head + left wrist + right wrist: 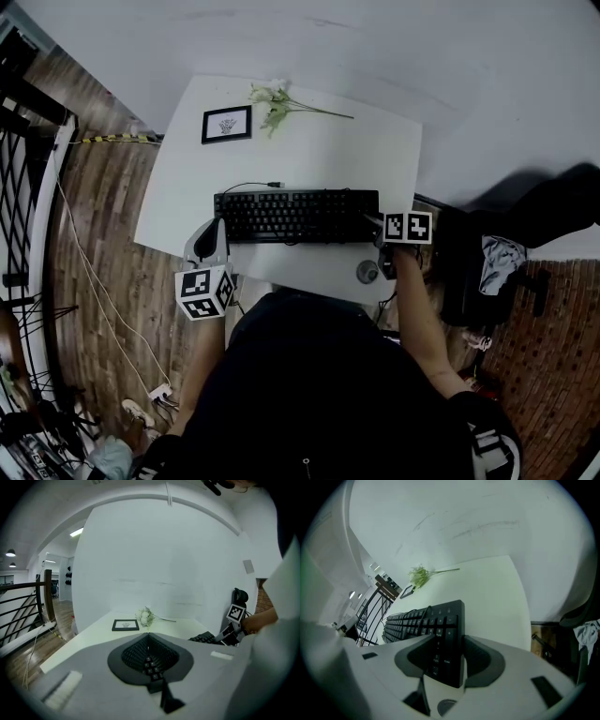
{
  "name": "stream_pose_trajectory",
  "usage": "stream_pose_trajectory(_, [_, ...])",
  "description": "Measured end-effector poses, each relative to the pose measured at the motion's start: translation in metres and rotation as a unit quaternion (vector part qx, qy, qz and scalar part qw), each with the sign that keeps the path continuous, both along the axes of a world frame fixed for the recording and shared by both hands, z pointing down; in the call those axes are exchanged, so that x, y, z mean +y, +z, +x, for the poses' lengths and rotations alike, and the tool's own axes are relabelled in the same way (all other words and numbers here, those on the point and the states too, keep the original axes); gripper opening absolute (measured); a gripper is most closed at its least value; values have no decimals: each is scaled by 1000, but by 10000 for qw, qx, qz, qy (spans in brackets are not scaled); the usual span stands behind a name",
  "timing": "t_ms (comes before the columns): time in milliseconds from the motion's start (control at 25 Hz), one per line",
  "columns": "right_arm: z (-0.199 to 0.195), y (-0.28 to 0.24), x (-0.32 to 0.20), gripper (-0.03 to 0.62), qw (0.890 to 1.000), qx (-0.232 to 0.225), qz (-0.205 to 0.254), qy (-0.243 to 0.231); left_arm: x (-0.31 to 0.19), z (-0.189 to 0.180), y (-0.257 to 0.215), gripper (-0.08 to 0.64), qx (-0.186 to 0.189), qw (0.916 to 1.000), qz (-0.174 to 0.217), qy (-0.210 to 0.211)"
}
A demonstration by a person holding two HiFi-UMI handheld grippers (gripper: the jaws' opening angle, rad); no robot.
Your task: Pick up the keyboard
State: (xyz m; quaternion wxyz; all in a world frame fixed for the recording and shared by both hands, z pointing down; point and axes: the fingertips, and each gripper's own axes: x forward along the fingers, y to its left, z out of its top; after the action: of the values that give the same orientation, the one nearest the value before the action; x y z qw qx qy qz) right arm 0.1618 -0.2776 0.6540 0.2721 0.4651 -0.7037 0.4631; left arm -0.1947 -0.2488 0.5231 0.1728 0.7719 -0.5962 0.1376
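A black keyboard (296,216) lies flat across the middle of the white table (356,150). My right gripper (380,232) is at its right end. In the right gripper view the keyboard (417,620) runs between the jaws of that gripper (447,641). One pad sits beside the short end edge and the other hangs over the number-pad keys, the jaws wide apart. My left gripper (211,246) hovers by the keyboard's left front corner, near the table's edge. Its jaws (149,641) are shut with nothing in them. The keyboard (206,638) shows at the right of the left gripper view.
A framed picture (226,124) and a flower sprig (277,103) lie at the table's far side. A small round object (367,272) sits near the front edge. The keyboard's cable (248,186) loops behind it. A black chair (487,272) stands right; a railing (19,169) left.
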Motion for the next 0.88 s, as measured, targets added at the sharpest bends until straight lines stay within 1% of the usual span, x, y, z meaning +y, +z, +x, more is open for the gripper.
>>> stream_pose_trajectory(160, [-2,-6,-1,198,10000,76,22,-14,-3,-11,33,14,-80,9984,-558,81])
stream_pose_trajectory(320, [-1,-10,-2,198,9999,142,59,-37,-4,-19,69,29,-12,9917,-1270,204])
stream_pose_trajectory(360, [-1,-11,-2,198,9998,160,72,-40,-3,-21,76,61,14,9893,-1435,252])
stream_pose_trajectory(400, [-1,-12,-2,198,9998,175,81,-42,-3,-23,84,125,44,9867,-1591,314])
stream_pose_trajectory(440, [-1,-14,-1,198,9998,189,87,-43,-2,-24,90,164,75,9842,-1728,380])
stream_pose_trajectory(680, [-3,-18,-3,198,9996,234,114,-74,-10,-33,118,199,129,9733,-2224,548])
stream_pose_trajectory(800, [-2,-19,-2,198,9996,259,107,-77,-15,-34,128,224,448,9665,-2469,540])
stream_pose_trajectory(880, [-3,-20,-3,198,9995,274,112,-82,-17,-35,136,238,603,9604,-2667,545])
